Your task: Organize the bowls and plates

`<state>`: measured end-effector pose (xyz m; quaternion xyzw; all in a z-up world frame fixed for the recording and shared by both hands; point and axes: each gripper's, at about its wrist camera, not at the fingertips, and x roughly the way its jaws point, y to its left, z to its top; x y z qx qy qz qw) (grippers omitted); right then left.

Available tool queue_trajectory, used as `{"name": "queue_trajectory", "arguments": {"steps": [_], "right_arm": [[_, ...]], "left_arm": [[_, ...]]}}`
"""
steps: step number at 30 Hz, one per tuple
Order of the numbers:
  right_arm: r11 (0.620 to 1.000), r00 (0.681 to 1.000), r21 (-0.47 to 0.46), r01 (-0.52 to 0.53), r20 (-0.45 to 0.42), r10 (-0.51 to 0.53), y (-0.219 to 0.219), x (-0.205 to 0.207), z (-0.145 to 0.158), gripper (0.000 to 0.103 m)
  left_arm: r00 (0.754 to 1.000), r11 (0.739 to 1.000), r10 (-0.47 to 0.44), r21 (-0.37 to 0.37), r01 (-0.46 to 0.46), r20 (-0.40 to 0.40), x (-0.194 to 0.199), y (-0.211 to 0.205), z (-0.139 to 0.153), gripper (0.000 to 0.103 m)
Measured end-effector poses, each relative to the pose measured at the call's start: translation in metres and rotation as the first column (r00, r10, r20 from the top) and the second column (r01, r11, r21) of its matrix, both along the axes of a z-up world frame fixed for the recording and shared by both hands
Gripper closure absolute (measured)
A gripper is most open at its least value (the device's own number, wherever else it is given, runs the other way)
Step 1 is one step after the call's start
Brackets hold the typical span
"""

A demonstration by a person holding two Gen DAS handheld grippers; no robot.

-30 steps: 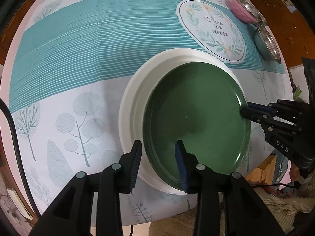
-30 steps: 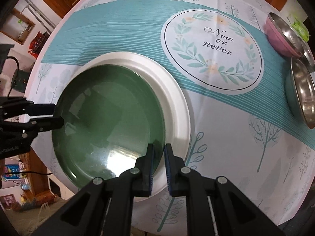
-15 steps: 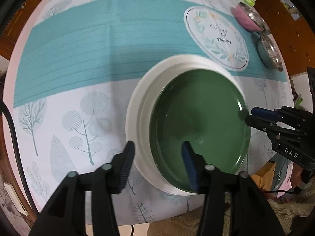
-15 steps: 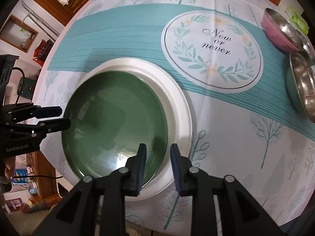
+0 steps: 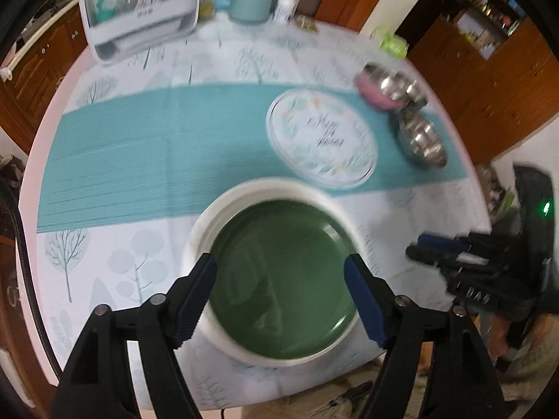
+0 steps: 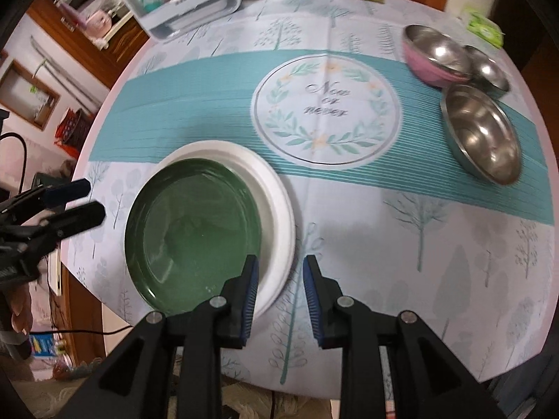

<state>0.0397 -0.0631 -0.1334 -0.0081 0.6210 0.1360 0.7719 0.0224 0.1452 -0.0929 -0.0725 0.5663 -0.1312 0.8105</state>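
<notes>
- My left tool hangs above the near part of the green plate, its jaws opening wide with nothing pinched between them; the plate lies well below the blue pads
- My right tool has its jaws parted a little and grips nothing; it hovers over the white plate's near right rim and the bare tablecloth beside it
- Just beyond both tools, the green plate sits nested inside the white plate, shifted toward its near left side in the right wrist view
- From the right wrist view my left tool shows at the far left, off the tabletop edge beside the plates
- Farther out and to the right of my right tool stand three metal bowls close together: a pink-sided one, a small one behind it, a larger one nearest
- At the far edge sits a clear container
</notes>
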Motion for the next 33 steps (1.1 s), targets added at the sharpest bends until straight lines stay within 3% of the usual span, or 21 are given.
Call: {"name": "queue_trajectory", "arguments": {"steps": [8, 16, 21, 28, 33], "right_arm": [[0.994, 0.993, -0.018, 0.109, 0.040, -0.109, -0.040, -0.028, 0.022, 0.077], [0.988, 0.983, -0.011, 0.155, 0.097, -0.153, -0.084, -0.034, 0.044, 0.077], [0.988, 0.978, 0.018, 0.154, 0.137, -0.155, -0.125, -0.022, 0.056, 0.077], [0.993, 0.981, 0.011, 0.118, 0.157, -0.118, -0.197, 0.008, 0.062, 0.076], [0.992, 0.977, 0.014, 0.124, 0.176, -0.124, -0.253, 0.040, 0.057, 0.069]], "left_arm": [[0.995, 0.997, -0.021, -0.070, 0.027, 0.094, -0.003, -0.037, 0.022, 0.026], [0.991, 0.997, -0.061, -0.042, 0.066, 0.121, -0.007, -0.086, 0.032, 0.026], [0.989, 0.999, -0.045, 0.012, 0.044, 0.142, 0.000, -0.128, 0.037, 0.026], [0.990, 1.000, 0.012, 0.024, -0.016, 0.142, 0.024, -0.192, 0.034, 0.025], [0.984, 0.998, 0.046, 0.037, -0.054, 0.174, 0.051, -0.237, 0.030, 0.025]]}}
